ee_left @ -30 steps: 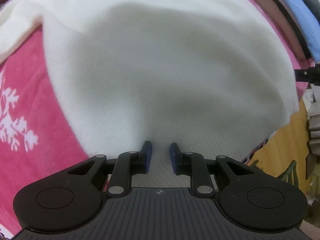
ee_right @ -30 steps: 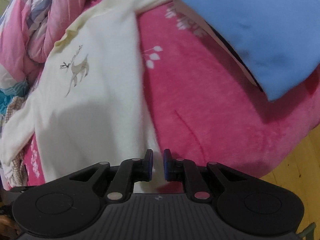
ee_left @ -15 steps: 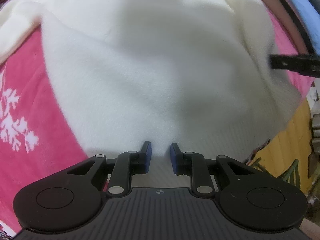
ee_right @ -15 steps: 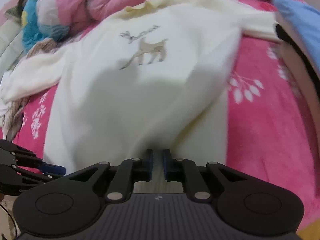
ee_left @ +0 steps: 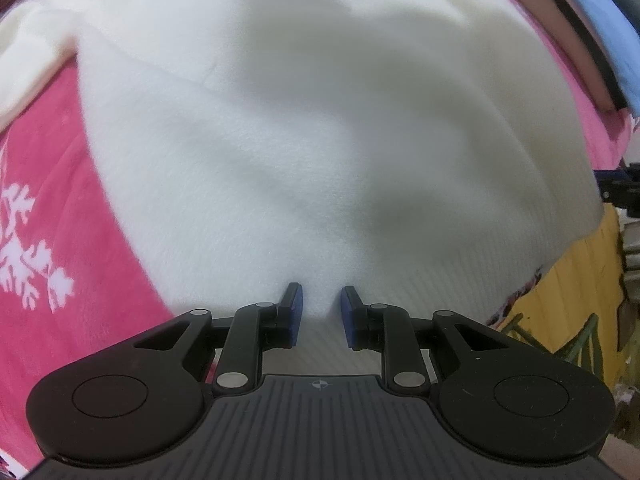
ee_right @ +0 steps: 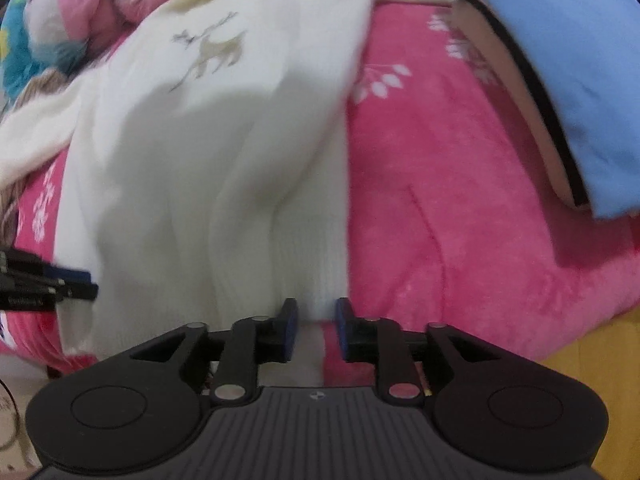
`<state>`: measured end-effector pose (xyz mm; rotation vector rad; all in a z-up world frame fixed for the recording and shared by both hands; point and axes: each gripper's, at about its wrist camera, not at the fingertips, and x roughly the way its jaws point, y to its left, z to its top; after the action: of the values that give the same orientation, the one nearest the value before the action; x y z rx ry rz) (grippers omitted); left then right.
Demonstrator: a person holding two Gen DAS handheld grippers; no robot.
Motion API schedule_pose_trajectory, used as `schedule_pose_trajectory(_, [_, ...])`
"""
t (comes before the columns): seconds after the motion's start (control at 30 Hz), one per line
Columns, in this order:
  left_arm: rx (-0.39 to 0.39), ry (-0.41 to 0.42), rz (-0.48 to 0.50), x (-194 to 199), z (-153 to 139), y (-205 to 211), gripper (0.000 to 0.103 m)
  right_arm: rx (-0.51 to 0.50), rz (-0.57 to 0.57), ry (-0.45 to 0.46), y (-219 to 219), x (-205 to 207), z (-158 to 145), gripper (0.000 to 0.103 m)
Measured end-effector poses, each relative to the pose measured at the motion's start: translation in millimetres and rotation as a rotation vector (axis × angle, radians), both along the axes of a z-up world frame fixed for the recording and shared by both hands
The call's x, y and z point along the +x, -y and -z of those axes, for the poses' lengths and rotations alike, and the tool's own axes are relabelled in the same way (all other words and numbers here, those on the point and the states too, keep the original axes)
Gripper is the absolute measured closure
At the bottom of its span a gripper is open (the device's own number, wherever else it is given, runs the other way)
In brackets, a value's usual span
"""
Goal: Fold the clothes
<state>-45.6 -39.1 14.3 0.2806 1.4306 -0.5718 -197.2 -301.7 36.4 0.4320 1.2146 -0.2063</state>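
Note:
A cream sweater [ee_left: 280, 140] with a deer motif [ee_right: 216, 50] lies spread on a pink blanket [ee_left: 48, 200]. My left gripper [ee_left: 320, 308] stands at the ribbed hem near the bed's edge, its blue pads closed on a pinch of the hem. My right gripper [ee_right: 316, 316] is at the hem's right corner. Its jaws are opening, the ribbed edge [ee_right: 320, 264] sits in the gap, and the pads no longer press it. Folds run up the sweater [ee_right: 240, 140] from that corner. Each gripper shows in the other's view: the right gripper [ee_left: 618, 192] and the left gripper [ee_right: 52, 284].
A stack of folded clothes with a blue piece on top [ee_right: 560, 60] lies on the blanket [ee_right: 460, 220] to the right of the sweater. A bunched pink quilt [ee_right: 80, 8] sits beyond the collar. The bed edge drops to a wooden floor [ee_right: 592, 340].
The right gripper swung and rolled along the hem, so its view went from the blanket and blue stack to the sweater, and its jaws widened. The left gripper stayed put.

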Motion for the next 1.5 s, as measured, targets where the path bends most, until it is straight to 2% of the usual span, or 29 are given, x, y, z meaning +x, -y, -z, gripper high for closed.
schedule_pose_trajectory(0.03, [0.001,0.001,0.001,0.1,-0.5,-0.5,0.081,-0.013,-0.01,-0.003,-2.1,1.9,1.5,0.067])
schedule_pose_trajectory(0.23, [0.002,0.014,0.005,-0.7,-3.6,-3.5,0.081,-0.038,-0.039,-0.014,-5.2,6.1,9.8,0.067])
schedule_pose_trajectory(0.37, [0.003,0.021,0.006,-0.4,-6.0,-6.0,0.081,-0.158,-0.148,-0.018,-22.2,10.5,-2.6,0.067])
schedule_pose_trajectory(0.43, [0.006,0.025,0.005,-0.5,-7.1,-6.5,0.081,-0.178,-0.18,-0.015,-27.9,11.4,-4.6,0.067])
schedule_pose_trajectory(0.57, [0.015,0.034,0.005,-15.6,-9.0,10.0,0.081,-0.154,-0.154,-0.027,-23.8,14.5,7.0,0.067])
schedule_pose_trajectory(0.6, [0.017,0.036,0.004,-21.4,-9.2,16.9,0.081,-0.147,-0.146,-0.026,-21.4,15.8,9.5,0.07])
schedule_pose_trajectory(0.67, [0.017,0.041,0.006,-30.9,-7.7,23.6,0.081,-0.141,-0.131,-0.016,-16.8,15.8,9.4,0.082])
schedule_pose_trajectory(0.7, [0.017,0.044,0.007,-35.3,-7.1,26.6,0.081,-0.147,-0.124,-0.01,-14.6,13.8,6.1,0.094])
schedule_pose_trajectory(0.83, [0.015,0.05,0.012,-38.6,-9.7,26.6,0.081,-0.164,-0.055,0.021,-2.6,1.5,-22.8,0.1])
schedule_pose_trajectory(0.87, [0.015,0.05,0.013,-39.1,-10.3,26.9,0.081,-0.191,-0.037,0.023,1.1,-3.8,-34.3,0.1])
schedule_pose_trajectory(1.0, [0.019,0.05,0.02,-41.0,-12.6,28.5,0.081,-0.191,0.058,0.033,20.3,-22.3,-62.1,0.101])
schedule_pose_trajectory(1.07, [0.02,0.049,0.022,-41.9,-13.7,29.1,0.081,-0.201,0.077,-0.005,25.5,-25.7,-53.5,0.103])
schedule_pose_trajectory(1.17, [0.021,0.05,0.023,-43.8,-15.4,29.9,0.081,-0.26,0.131,-0.127,41.0,-34.1,-19.8,0.103])
schedule_pose_trajectory(1.2, [0.021,0.052,0.024,-44.6,-16.2,30.1,0.081,-0.212,0.187,-0.153,54.3,-40.8,-11.8,0.103])
schedule_pose_trajectory(1.27, [0.021,0.057,0.03,-46.6,-17.4,31.0,0.081,-0.115,0.261,-0.125,73.0,-52.1,-13.4,0.103])
schedule_pose_trajectory(1.33, [0.022,0.06,0.03,-48.2,-18.1,31.8,0.081,-0.04,0.224,-0.034,74.7,-52.8,-25.7,0.103])
schedule_pose_trajectory(1.4, [0.025,0.061,0.031,-49.6,-19.5,33.1,0.081,0.071,0.161,0.019,71.3,-46.6,-29.6,0.101])
schedule_pose_trajectory(1.5, [0.031,0.06,0.028,-51.0,-21.6,35.2,0.081,0.181,0.114,0.044,65.4,-36.2,-22.4,0.098])
